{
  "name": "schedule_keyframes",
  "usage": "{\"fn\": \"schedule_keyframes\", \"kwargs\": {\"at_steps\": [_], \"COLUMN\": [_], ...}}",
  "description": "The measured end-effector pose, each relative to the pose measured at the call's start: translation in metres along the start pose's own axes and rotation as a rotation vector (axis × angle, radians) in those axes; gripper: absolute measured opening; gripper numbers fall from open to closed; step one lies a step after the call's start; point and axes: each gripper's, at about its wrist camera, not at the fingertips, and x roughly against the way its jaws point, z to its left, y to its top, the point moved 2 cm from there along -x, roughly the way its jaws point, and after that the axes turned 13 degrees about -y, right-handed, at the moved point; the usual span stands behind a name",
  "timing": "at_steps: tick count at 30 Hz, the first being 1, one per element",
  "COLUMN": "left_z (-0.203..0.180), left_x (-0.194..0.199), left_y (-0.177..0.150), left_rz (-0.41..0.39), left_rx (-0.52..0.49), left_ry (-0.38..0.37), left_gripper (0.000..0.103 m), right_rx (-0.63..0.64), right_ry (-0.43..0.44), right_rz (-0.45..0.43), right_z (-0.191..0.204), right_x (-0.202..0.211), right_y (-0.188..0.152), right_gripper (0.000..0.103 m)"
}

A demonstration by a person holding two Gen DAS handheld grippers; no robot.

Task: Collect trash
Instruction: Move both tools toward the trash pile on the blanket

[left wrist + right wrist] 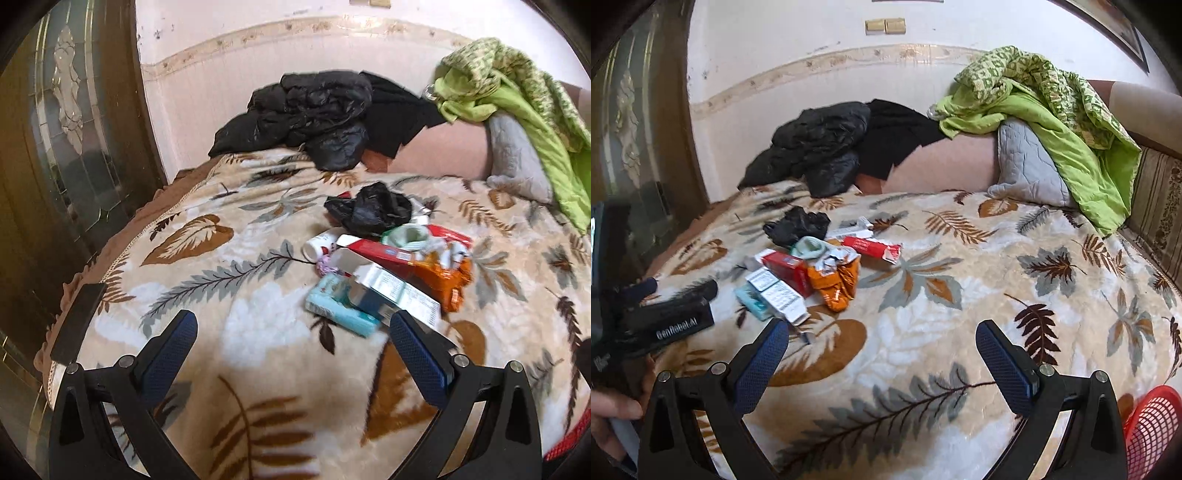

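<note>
Both claws wide open, empty. Trash pile (388,266) mid-bed, just ahead-right of left claw (293,328); right claw (882,338) farther.

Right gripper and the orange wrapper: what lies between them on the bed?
In the right wrist view, only bare leaf-patterned blanket lies between the open right gripper and the orange wrapper.

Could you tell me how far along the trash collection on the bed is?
Nothing looks collected yet. The trash pile of cartons, an orange wrapper and a black bag lies on the blanket. Both the left hand-held gripper and right hand-held gripper are open and empty. Only the rim of the red basket shows.
</note>
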Motion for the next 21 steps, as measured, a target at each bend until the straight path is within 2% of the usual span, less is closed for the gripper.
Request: {"fn": "schedule_keyframes", "kwargs": {"at_steps": [9, 21], "left_z": [-0.013, -0.009], "left_x": [0.066, 0.065], "left_y": [-0.023, -0.024], "left_rz": [-0.068, -0.064], "left_rx": [-0.041, -0.034], "left_ry": [-0.021, 0.001], "left_gripper": [0.103, 0.103], "right_rx": [0.049, 0.080], "right_ry": [0.008, -0.018], "right_rz": [-0.080, -0.044], "right_z": [-0.009, -0.005], "right_x": [0.044, 0.034], "right_y": [-0.003, -0.009], "right_gripper": [0.102, 0.102]}}
